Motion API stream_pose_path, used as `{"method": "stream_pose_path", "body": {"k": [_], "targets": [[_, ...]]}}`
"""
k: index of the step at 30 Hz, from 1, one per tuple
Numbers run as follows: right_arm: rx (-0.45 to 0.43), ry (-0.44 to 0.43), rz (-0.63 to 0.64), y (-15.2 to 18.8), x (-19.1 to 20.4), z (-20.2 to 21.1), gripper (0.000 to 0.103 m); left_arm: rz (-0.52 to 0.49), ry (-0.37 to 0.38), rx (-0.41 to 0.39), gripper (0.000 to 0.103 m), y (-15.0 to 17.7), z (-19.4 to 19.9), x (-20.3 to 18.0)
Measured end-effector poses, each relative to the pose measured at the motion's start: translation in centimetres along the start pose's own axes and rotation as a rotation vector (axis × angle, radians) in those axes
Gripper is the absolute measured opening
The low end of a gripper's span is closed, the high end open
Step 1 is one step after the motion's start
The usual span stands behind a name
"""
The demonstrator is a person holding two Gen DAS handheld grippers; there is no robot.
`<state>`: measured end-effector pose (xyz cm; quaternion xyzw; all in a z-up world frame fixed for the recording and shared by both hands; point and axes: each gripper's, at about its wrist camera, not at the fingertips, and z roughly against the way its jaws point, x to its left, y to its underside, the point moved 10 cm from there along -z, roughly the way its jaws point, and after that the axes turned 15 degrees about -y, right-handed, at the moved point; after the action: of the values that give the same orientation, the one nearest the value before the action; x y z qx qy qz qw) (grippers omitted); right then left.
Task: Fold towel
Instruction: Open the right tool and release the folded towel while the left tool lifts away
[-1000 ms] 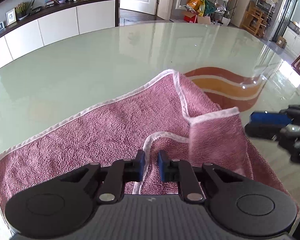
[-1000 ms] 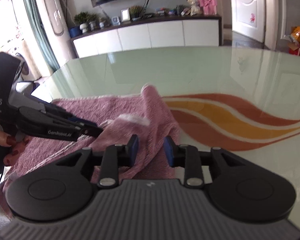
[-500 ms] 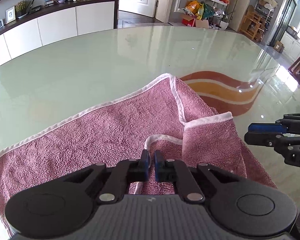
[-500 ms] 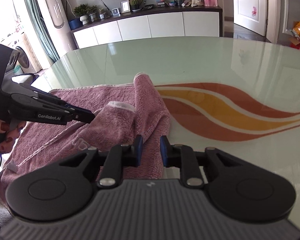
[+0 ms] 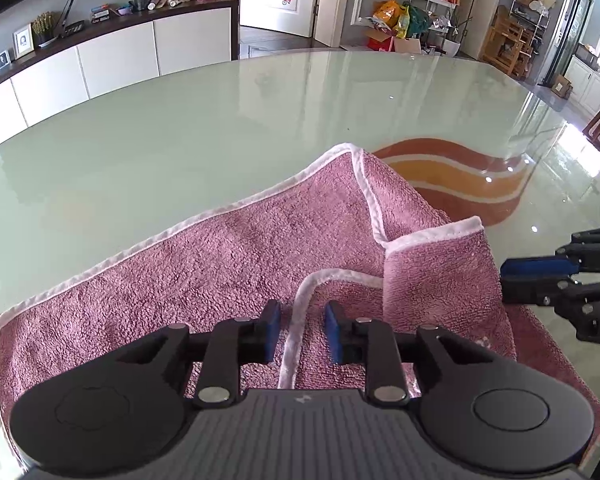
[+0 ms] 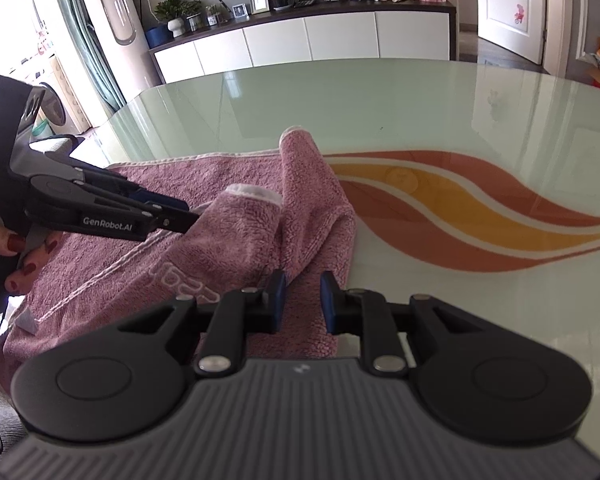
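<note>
A pink towel [image 5: 220, 264] with a white hem lies partly folded on the glass table [image 5: 220, 120], one corner flap turned over onto it. My left gripper [image 5: 299, 320] hovers low over the towel, its jaws opening; the white hem runs between the pads, which do not press on it. In the right wrist view the towel [image 6: 240, 240] bunches in a ridge, and the left gripper [image 6: 188, 216] touches the folded flap. My right gripper [image 6: 303, 300] stands slightly open above the towel's near edge with nothing pinched. It shows at the right edge [image 5: 504, 280] in the left wrist view.
An orange and yellow wave pattern [image 6: 480, 220] runs across the glass to the right of the towel. A hand [image 6: 16, 256] holds the left gripper's handle at the table's left edge. A white sideboard [image 5: 112, 52] stands behind the table.
The left jaws pinched the white hem, then opened and let it go. The right jaws narrowed and drew back from the folded flap, which now rests on the towel.
</note>
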<state>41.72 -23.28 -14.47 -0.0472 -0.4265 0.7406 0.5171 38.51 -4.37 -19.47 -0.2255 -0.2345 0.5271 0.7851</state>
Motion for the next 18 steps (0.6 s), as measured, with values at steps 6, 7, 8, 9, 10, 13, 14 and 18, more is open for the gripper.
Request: {"method": "stream_pose_path", "body": {"k": [6,7,8,9,10,13,14,18], "targets": [[0.023,-0.005,-0.003,0.34,-0.13,-0.43,0.019,-0.034,-0.002,-0.008,0.036,-0.11,0.01,-0.50],[0.026,-0.007,-0.003,0.43,-0.13,-0.48,0.019,-0.034,0.003,-0.007,0.034,-0.10,0.03,-0.56],[0.029,-0.008,-0.003,0.52,-0.13,-0.55,0.019,-0.028,0.010,-0.005,0.029,-0.11,0.07,-0.58],[0.033,-0.008,-0.003,0.63,-0.14,-0.65,0.019,-0.021,0.024,-0.001,0.022,-0.12,0.11,-0.64],[0.035,-0.006,-0.003,0.71,-0.14,-0.70,0.019,-0.015,0.026,0.001,0.020,-0.14,0.11,-0.68],[0.037,-0.006,-0.007,0.73,-0.14,-0.74,0.019,-0.005,0.033,0.002,0.011,-0.02,0.17,-0.88],[0.037,-0.007,-0.008,0.73,-0.14,-0.74,0.019,0.001,0.035,0.000,0.009,-0.01,0.23,-0.88],[0.041,-0.009,-0.009,0.77,-0.18,-0.77,0.019,0.049,0.057,-0.001,0.006,-0.02,0.46,-0.45]]}}
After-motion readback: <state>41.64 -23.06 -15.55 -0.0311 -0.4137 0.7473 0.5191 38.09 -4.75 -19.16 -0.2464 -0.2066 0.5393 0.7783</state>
